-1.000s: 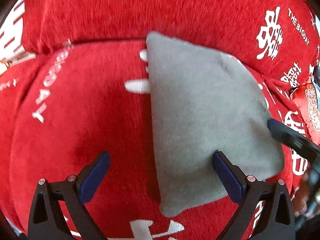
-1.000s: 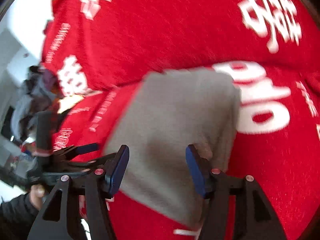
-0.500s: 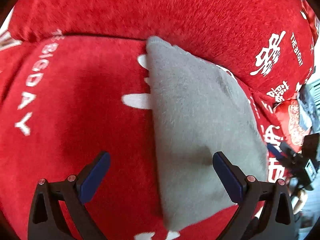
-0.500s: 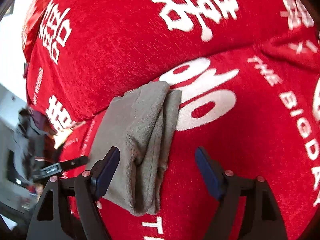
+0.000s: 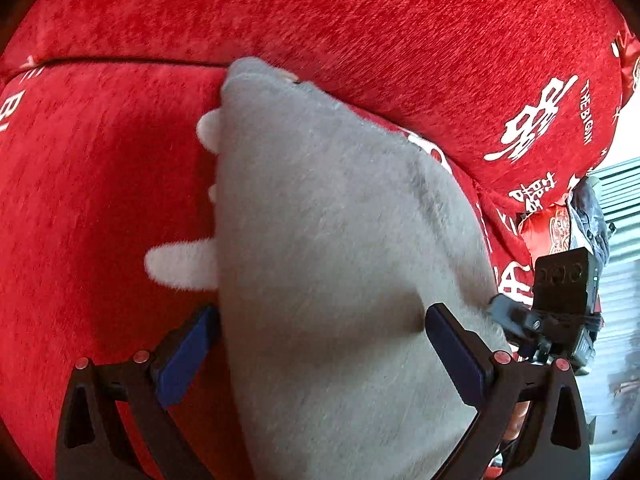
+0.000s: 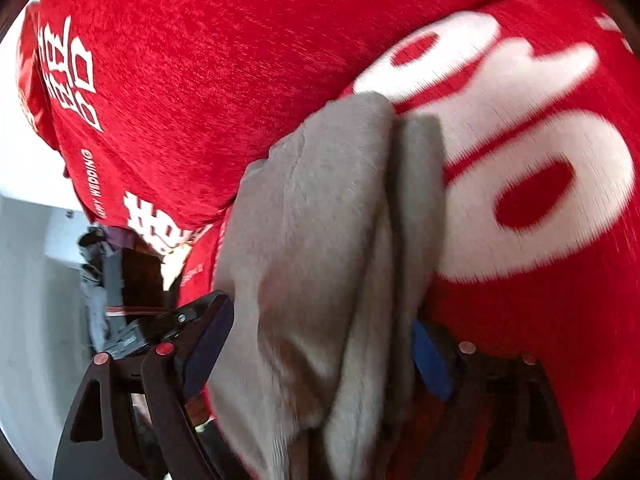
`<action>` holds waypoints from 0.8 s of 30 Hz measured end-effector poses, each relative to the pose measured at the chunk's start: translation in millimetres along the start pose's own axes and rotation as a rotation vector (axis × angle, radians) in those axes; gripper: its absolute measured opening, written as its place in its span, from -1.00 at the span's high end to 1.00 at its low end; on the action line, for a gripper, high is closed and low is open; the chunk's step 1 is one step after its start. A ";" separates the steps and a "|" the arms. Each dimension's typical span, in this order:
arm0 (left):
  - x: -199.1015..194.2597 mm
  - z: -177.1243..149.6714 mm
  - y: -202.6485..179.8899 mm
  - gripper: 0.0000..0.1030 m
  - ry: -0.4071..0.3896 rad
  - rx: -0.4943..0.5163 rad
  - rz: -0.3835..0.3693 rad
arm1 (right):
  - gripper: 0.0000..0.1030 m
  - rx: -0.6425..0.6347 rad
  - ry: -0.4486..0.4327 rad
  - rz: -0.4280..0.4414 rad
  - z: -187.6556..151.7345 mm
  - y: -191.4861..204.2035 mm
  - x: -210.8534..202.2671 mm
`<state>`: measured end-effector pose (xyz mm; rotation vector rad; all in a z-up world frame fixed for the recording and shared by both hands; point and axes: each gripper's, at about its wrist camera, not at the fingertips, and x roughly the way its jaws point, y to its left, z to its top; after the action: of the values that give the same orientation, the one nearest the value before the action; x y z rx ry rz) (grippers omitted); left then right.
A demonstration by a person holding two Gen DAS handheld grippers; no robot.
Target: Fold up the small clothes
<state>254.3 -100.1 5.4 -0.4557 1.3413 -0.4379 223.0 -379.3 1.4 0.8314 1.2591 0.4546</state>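
Left gripper (image 5: 320, 352): mine, closing from wide; the grey garment's near end lies between the jaws, pads not yet pressing.
Right gripper (image 6: 316, 356): mine, opening; its jaws straddle the stacked edges at the garment's other side, nothing pinched.
Grey garment (image 5: 332, 264): folded, layers showing, on the red cushion (image 5: 100, 208), far corner touching the back cushion (image 5: 360, 28).
Step in hand: I judge both tools are settling for a fresh grip on the bundle.
Next move: pinch all layers together, evenly, or the fold slips open.
Surface: plush red cover, white lettering.
Room: pale wall and clutter past the cushion's edge, blurred.
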 end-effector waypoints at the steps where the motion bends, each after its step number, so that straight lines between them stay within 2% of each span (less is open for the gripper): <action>1: 0.7 0.9 -3.2 -0.54 -0.008 0.012 0.017 | -0.59 -0.027 0.002 -0.026 1.8 5.0 3.8; 2: 1.9 1.4 -6.7 -0.35 -0.006 0.031 0.048 | -0.47 -0.061 0.003 -0.064 1.2 11.0 6.4; 3: 1.5 2.1 -9.0 -0.13 -0.011 0.038 0.051 | -0.07 -0.093 0.008 -0.107 0.0 16.9 9.7; 4: -2.8 1.8 -9.5 -0.02 -0.015 0.042 0.038 | 0.09 -0.113 0.015 -0.127 -2.2 21.2 11.7; 6: -13.0 0.2 -9.8 0.18 -0.020 0.037 0.021 | 0.18 -0.128 -0.013 -0.128 -7.8 29.8 6.8; 13: -69.7 -26.3 -26.1 0.19 -0.079 0.107 0.058 | 0.21 -0.268 -0.073 -0.170 -41.1 105.0 -14.9; 19: -141.4 -68.5 -17.1 0.19 -0.135 0.130 0.044 | 0.21 -0.352 -0.091 -0.145 -82.3 166.2 -30.8; 24: -171.7 -107.9 -2.6 0.19 -0.148 0.129 0.074 | 0.21 -0.389 -0.078 -0.140 -126.0 195.9 -31.8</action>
<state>118.1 -14.9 129.2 -0.3241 1.1750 -0.4189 120.9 -240.0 160.8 0.4253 1.1013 0.5277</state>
